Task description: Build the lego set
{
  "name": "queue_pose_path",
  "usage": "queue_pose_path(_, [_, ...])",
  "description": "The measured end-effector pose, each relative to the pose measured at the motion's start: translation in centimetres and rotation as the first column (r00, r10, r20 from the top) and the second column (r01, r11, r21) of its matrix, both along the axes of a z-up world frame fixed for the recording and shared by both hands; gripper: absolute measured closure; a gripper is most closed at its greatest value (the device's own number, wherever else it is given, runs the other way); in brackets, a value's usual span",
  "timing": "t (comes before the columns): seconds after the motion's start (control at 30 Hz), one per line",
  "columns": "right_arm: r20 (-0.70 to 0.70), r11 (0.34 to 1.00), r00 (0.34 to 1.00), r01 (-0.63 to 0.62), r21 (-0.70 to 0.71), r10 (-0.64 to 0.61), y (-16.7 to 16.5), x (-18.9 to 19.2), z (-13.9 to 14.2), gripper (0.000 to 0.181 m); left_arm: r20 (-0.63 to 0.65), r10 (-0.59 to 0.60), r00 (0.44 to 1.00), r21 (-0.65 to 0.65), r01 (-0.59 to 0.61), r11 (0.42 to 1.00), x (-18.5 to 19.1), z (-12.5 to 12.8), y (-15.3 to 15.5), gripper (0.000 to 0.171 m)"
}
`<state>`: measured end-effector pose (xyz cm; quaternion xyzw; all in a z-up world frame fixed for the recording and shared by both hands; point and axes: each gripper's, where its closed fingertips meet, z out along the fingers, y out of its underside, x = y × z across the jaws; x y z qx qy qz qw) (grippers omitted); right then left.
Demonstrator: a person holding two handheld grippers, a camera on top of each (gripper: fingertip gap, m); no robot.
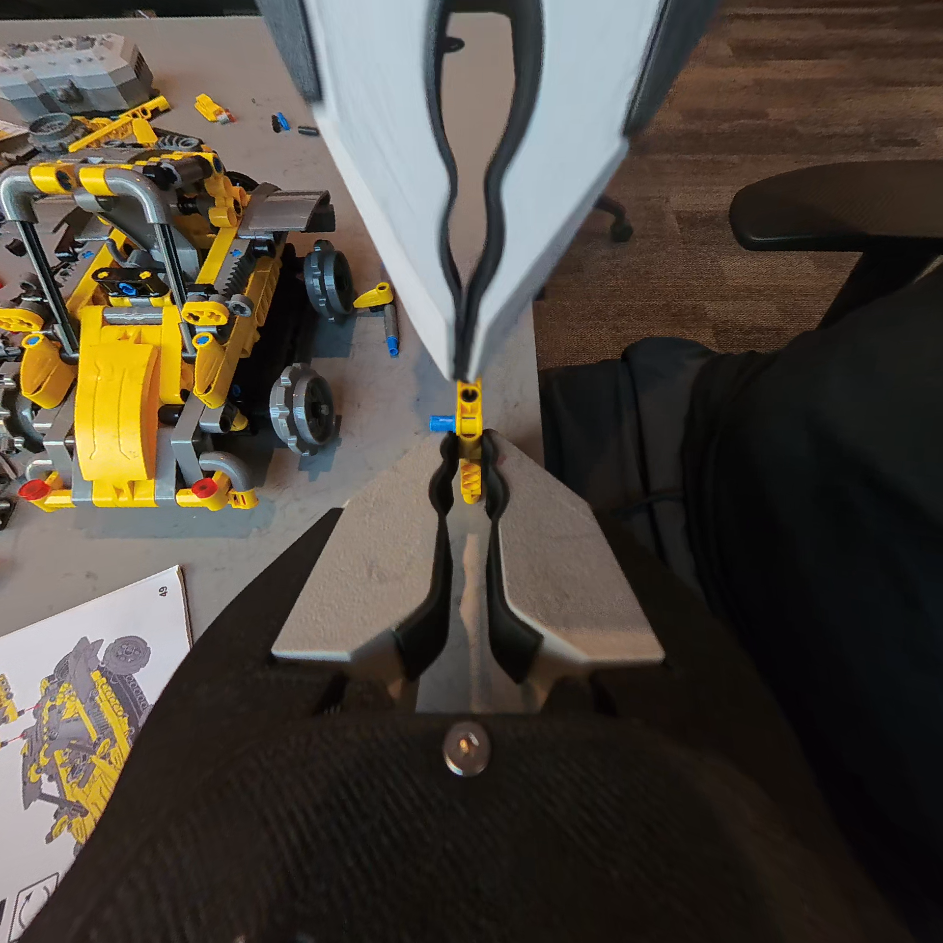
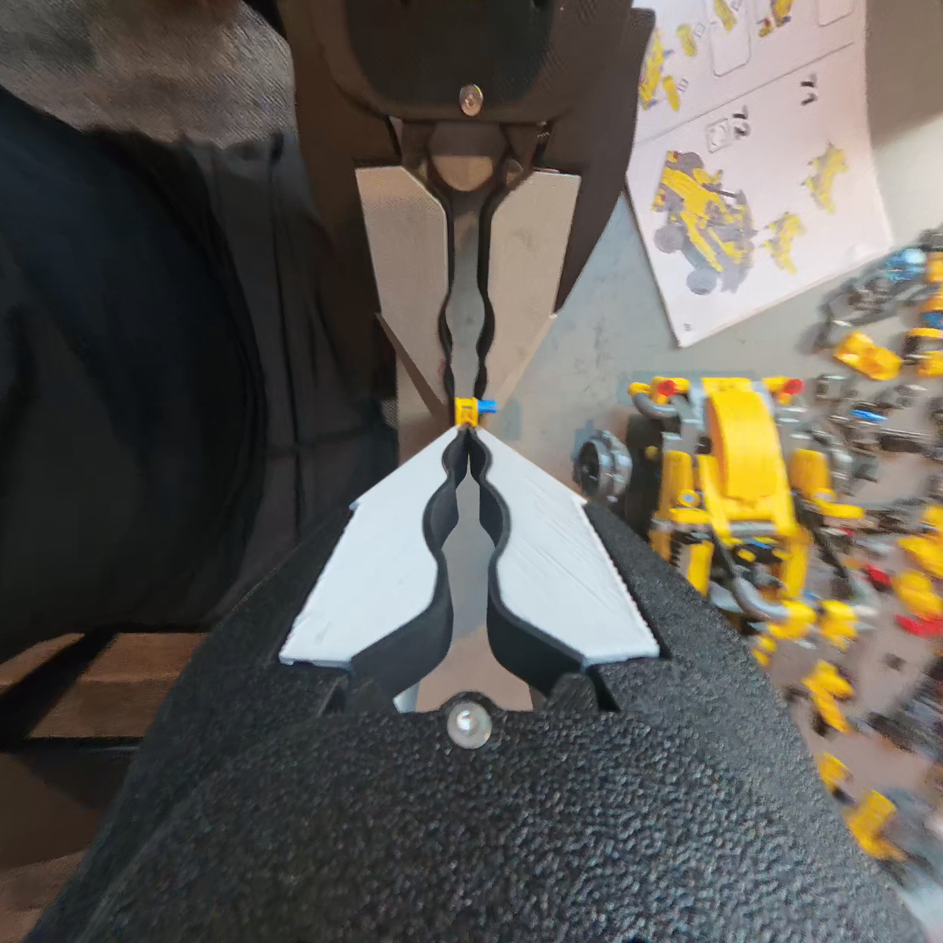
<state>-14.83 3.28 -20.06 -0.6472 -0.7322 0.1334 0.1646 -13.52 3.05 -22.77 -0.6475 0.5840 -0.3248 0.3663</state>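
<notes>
The left tongs (image 1: 470, 449) are closed on the near end of a small yellow brick piece (image 1: 470, 414) with a blue pin (image 1: 441, 423) sticking out to its left. The right tongs (image 2: 467, 427) pinch its far end, held above the grey surface (image 1: 388, 388) edge. A yellow toy vehicle (image 1: 132, 326) stands to the left, an instruction booklet (image 1: 76, 714) nearer.

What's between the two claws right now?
A small yellow connector piece with a blue pin, pinched from both ends; clearest in the left wrist view.
</notes>
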Motion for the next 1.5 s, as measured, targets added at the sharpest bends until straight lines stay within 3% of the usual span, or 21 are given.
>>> queue_pose_path(0.07, [-0.109, 0.998, 0.994, -0.019, 0.063, 0.026, 0.0, -1.1, 2.5, 0.181, 0.000, 0.000, 1.000, 0.005, 0.000, 1.000, 0.0, 0.0, 0.0, 0.167])
queue_pose_path(0.1, [-0.119, 1.000, 0.993, -0.014, 0.001, 0.014, -0.6, -1.2, 2.3, 0.181, 0.000, 0.000, 1.000, 0.005, 0.000, 1.000, 0.0, 0.0, 0.0, 0.167])
queue_pose_path(0.13, [0.005, 1.000, 1.000, 0.014, -0.020, -0.014, -0.3, 0.2, -0.4, 0.180, -0.001, 0.001, 1.000, 0.003, -0.001, 1.000, 0.0, 0.0, 0.0, 0.167])
queue_pose_path(0.17, [-0.106, 0.999, 0.994, 0.021, -0.047, -0.026, -0.2, -0.7, 0.2, 0.181, -0.001, 0.001, 1.000, -0.001, -0.001, 1.000, -0.1, 0.0, 0.1, 0.167])
queue_pose_path(0.2, [-0.012, 0.998, 0.998, 0.057, -0.018, -0.057, 0.5, 0.8, -0.4, 0.181, 0.001, 0.001, 1.000, -0.002, -0.001, 1.000, -0.2, 0.0, 0.1, 0.167])
queue_pose_path(0.3, [-0.241, 0.997, 0.968, 0.070, -0.028, -0.075, 0.0, -0.8, 4.5, 0.181, 0.000, 0.000, 1.000, 0.009, 0.000, 1.000, -0.1, 0.0, 0.1, 0.167])
queue_pose_path(0.4, [-0.444, 0.987, 0.881, 0.143, -0.078, -0.163, 0.9, -0.8, 8.1, 0.181, 0.001, 0.003, 1.000, 0.005, -0.003, 1.000, -0.2, 0.0, 0.1, 0.167])
queue_pose_path(0.43, [-0.460, 0.982, 0.868, 0.155, -0.109, -0.188, 0.9, -0.5, 7.5, 0.181, 0.001, 0.004, 1.000, 0.015, -0.004, 1.000, -0.2, 0.0, 0.1, 0.167])
queue_pose_path(0.5, [-0.455, 0.968, 0.857, 0.179, -0.177, -0.242, 0.7, 0.4, 5.4, 0.160, 0.006, 0.011, 1.000, 0.062, -0.012, 0.998, -0.2, 0.2, 0.1, 0.167])
queue_pose_path(0.57, [-0.460, 0.962, 0.852, 0.163, -0.219, -0.249, -0.5, 1.0, 3.7, 0.152, 0.042, 0.017, 0.999, 0.120, -0.022, 0.993, -0.3, 0.9, 0.0, 0.167])
queue_pose_path(0.7, [-0.516, 0.971, 0.825, 0.168, -0.168, -0.232, -1.5, 2.0, 1.1, 0.146, 0.216, -0.016, 0.976, 0.203, -0.029, 0.979, -0.1, 3.7, -0.4, 0.167])
queue_pose_path(0.8, [-0.554, 0.980, 0.808, 0.175, -0.099, -0.201, -1.6, 1.4, 0.8, 0.141, 0.323, -0.062, 0.944, 0.238, -0.017, 0.971, 0.4, 5.4, -1.0, 0.167])
queue_pose_path(0.93, [-0.618, 0.986, 0.775, 0.164, -0.005, -0.132, -1.8, 0.4, 1.9, 0.147, 0.359, -0.104, 0.927, 0.238, 0.017, 0.971, 0.9, 6.0, -1.9, 0.167])
queue_pose_path(1.03, [-0.628, 0.988, 0.772, 0.149, 0.026, -0.100, -2.1, 0.1, 2.0, 0.165, 0.364, -0.085, 0.928, 0.221, 0.003, 0.975, 0.9, 6.0, -1.8, 0.166])
queue_pose_path(1.2, [-0.658, 0.983, 0.749, 0.166, 0.080, -0.073, -2.0, 0.0, 2.3, 0.171, 0.391, -0.079, 0.917, 0.188, 0.004, 0.982, 0.7, 6.3, -1.7, 0.164])
queue_pose_path(1.5, [-0.564, 0.904, 0.818, 0.321, 0.283, -0.114, 1.0, 1.9, 0.7, 0.174, 0.244, 0.080, 0.967, 0.093, -0.105, 0.990, -0.3, 4.0, 1.0, 0.150])
